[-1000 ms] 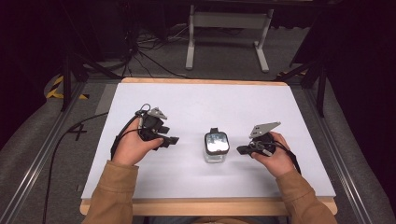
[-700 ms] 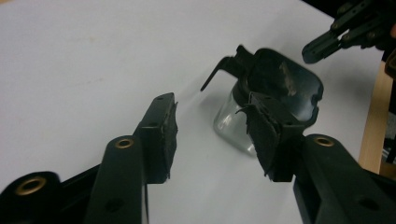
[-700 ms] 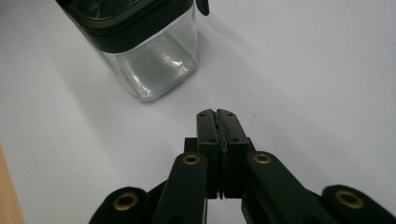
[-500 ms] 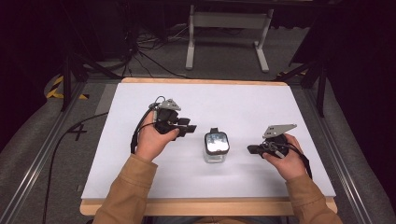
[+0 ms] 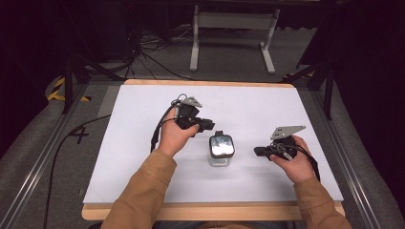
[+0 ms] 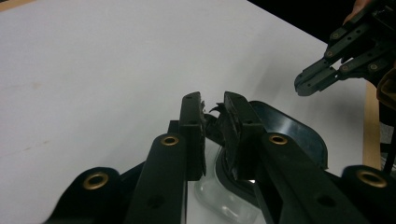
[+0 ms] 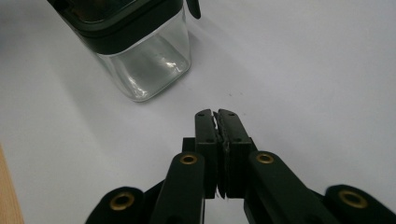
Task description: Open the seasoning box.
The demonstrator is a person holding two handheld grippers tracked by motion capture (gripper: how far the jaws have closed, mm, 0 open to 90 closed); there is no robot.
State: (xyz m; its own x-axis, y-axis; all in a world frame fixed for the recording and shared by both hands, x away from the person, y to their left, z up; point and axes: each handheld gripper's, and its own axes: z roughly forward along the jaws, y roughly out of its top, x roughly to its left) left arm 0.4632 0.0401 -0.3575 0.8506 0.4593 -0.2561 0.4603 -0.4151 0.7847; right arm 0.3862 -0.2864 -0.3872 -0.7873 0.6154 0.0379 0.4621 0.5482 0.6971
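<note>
Left claw (image 6: pixel 214 109) nearly clenched at jar (image 5: pixel 221 151) lid's far tab, right claw (image 7: pixel 216 116) clenched empty: unbraced jar may tip.

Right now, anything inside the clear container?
The clear container looks empty through its glass walls in the right gripper view: only bare white table shows behind them. Its dark lid covers the top, so the upper rim area is hidden. The left gripper hovers by the lid.
</note>
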